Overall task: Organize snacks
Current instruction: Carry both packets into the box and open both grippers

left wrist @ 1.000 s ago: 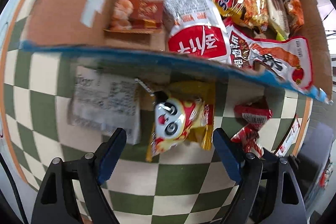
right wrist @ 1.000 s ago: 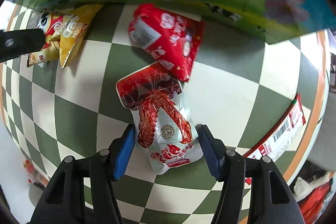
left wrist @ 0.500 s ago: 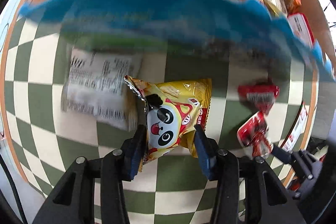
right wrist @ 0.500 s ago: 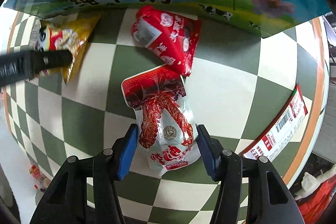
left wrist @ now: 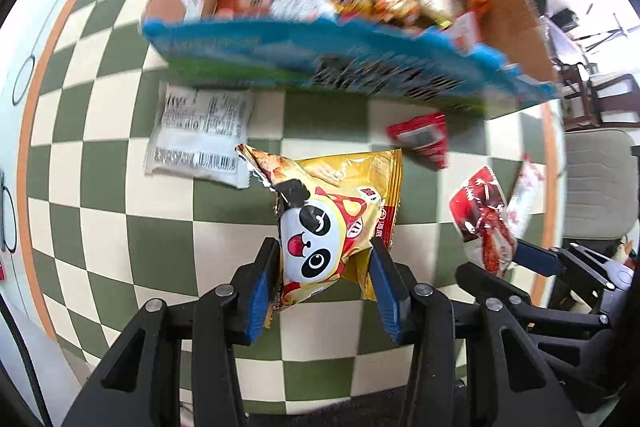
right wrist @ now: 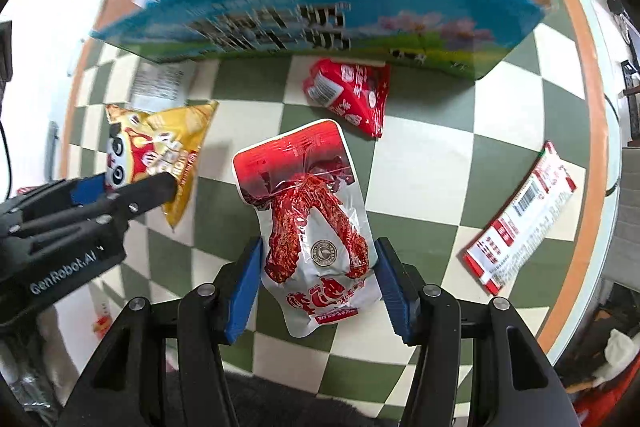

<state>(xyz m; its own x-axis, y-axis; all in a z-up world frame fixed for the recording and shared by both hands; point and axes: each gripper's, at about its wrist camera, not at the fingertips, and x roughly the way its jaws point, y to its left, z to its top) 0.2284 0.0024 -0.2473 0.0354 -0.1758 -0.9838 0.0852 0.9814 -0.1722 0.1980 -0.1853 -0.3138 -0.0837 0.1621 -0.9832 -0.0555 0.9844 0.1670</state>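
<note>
On the left side, my left gripper point(left wrist: 324, 283) has its blue pads point(left wrist: 262, 291) pressed against both flanks of the yellow panda snack bag point(left wrist: 332, 223), closed to about the bag's width and gripping its lower end. I judge it light, puffy and crushable, with slick film, so a gentle hold low on the body or at a sealed edge seems safest. It hangs over the checkered tablecloth point(left wrist: 160, 259), short of the cardboard box point(right wrist: 312, 23) of snacks ahead.

To the right, my right gripper point(right wrist: 318, 287) clamps the red-and-silver meat pouch point(right wrist: 312, 219) by its lower half, pads touching both edges. This vacuum pack looks denser, floppy and slippery; I'd keep the grip on the firm middle. A small red packet point(right wrist: 350, 97) lies beside the box.
</note>
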